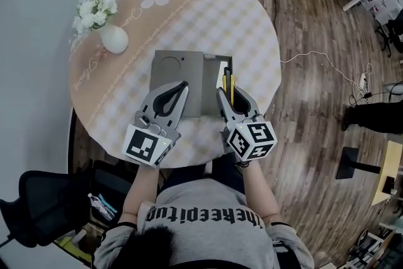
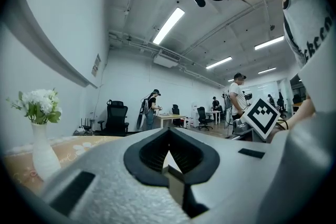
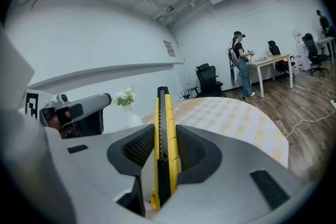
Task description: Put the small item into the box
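While over the open box (image 1: 211,61), yellow knife (image 3: 164,128) between right gripper's (image 1: 230,93) fingers (image 3: 190,152)

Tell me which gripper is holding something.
The right gripper: a yellow knife is clamped between its fingers. The left gripper is shut on nothing.

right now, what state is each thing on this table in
left claw: shut, empty
right claw: shut on utility knife
utility knife: held, over the box
box: open
vase: upright, holding flowers
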`<state>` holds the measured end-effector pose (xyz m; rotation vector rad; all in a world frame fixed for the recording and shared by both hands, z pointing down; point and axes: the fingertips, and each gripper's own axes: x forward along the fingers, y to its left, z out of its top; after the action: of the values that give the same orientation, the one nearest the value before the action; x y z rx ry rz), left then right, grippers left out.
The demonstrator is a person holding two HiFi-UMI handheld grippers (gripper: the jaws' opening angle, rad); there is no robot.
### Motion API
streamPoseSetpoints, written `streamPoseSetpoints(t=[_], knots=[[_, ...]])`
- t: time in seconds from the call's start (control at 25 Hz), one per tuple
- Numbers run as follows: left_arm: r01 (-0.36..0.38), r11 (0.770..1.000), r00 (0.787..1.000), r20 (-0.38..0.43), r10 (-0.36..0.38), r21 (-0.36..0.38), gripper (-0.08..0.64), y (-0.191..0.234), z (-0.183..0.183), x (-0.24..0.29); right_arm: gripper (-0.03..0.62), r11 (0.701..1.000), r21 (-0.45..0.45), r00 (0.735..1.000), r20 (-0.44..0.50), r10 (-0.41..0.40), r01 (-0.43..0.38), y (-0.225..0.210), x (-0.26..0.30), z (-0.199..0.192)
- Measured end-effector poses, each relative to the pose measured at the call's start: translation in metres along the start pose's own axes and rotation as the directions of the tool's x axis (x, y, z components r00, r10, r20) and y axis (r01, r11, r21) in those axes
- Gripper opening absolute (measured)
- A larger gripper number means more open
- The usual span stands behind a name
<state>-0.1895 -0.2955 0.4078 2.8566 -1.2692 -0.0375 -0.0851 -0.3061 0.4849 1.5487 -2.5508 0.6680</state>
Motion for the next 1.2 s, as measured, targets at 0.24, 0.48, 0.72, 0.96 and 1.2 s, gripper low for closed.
streamPoseSetpoints(t=[0.24,0.48,0.72,0.96,1.2], knots=[[0.023,0.999,0.999,-0.025,-0.024,-0.025,0.014,0.011,-0.014,0.002,0.127,0.998,0.026,0.997,-0.065,-0.05,0.052,-0.009,0.022,-0.023],[0.034,0.999,0.999,-0.038,-0.035,-0.04,0.014,0.022,-0.024,0.006,0.127,0.992,0.055,0.982,-0.158,-0.1,0.11,-0.024,0.042,-0.056],[0.052,0.997,0.998,-0.034,-0.054,-0.056,0.014,0.028,-0.033,0.011,0.126,0.985,0.074,0.958,-0.254,-0.133,0.156,-0.038,0.064,-0.08],[0.047,0.996,0.997,-0.051,-0.051,-0.07,0.014,0.037,-0.04,0.013,0.115,0.975,0.076,0.921,-0.35,-0.171,0.21,-0.048,0.077,-0.103],[0.043,0.996,0.997,-0.059,-0.048,-0.079,0.014,0.043,-0.046,0.016,0.064,0.966,0.046,0.875,-0.436,-0.21,0.254,-0.06,0.085,-0.12]])
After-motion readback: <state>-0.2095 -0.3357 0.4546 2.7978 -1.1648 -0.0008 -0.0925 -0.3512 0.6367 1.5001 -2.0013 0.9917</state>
